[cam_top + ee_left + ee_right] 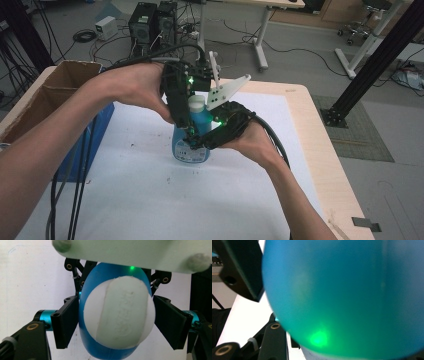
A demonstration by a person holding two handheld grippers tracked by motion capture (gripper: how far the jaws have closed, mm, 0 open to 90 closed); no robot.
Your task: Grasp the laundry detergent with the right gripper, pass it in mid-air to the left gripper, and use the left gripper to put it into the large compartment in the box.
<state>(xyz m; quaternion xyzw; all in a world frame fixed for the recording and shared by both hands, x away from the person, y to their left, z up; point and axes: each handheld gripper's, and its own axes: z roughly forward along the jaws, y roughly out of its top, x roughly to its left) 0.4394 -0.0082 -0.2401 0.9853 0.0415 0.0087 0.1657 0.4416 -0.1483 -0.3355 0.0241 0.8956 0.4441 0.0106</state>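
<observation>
A blue bottle (pixel 190 148) with a white cap (pixel 196 103) stands upright on the white mat (pixel 150 200) in the middle of the table. My left gripper (pixel 194 111) comes down from above. In the left gripper view its black fingers (pixel 65 323) press against both sides of the cap (pixel 120 315). My right gripper (pixel 199 141) reaches in from the right and closes around the bottle's body. The blue wall of the bottle (pixel 342 295) sits right against the right gripper's camera, with a green light spot on it.
An open cardboard box (pixel 60 82) stands at the table's left edge, with a blue bin (pixel 100 130) beside it. Cables trail from both grippers over the mat. The wooden table edge (pixel 320 150) runs down the right. Computer towers (pixel 150 22) stand on the floor behind.
</observation>
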